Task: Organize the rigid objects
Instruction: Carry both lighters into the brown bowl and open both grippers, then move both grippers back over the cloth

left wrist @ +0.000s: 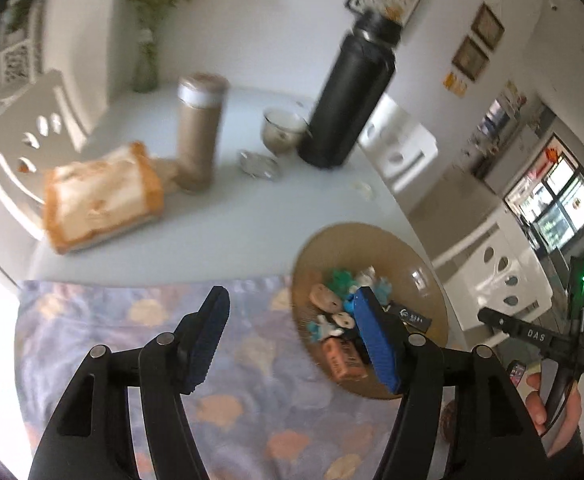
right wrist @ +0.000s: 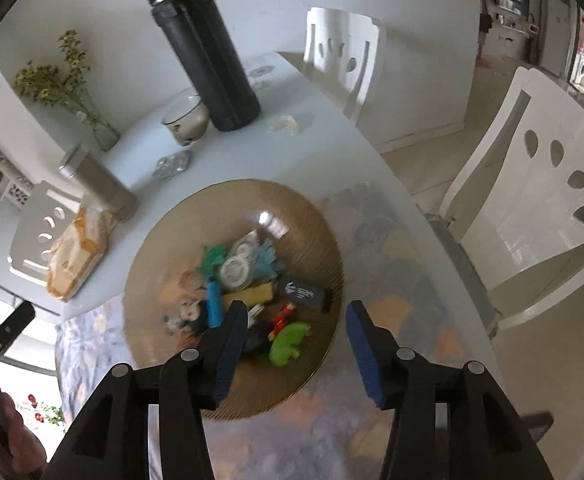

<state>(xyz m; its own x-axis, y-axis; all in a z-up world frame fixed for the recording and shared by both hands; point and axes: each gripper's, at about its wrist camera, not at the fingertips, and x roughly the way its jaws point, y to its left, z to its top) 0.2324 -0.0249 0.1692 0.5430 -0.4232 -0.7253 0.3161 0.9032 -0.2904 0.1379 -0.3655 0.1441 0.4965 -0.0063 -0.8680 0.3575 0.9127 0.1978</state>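
Your right gripper [right wrist: 297, 350] hangs with jaws apart and empty over the bowl [right wrist: 160, 236]. The green toy [right wrist: 288, 342] lies just ahead at twelve o'clock, long axis running toward two. Your left gripper [left wrist: 288, 336], also apart and empty, sits farther off, with the bowl at two o'clock.
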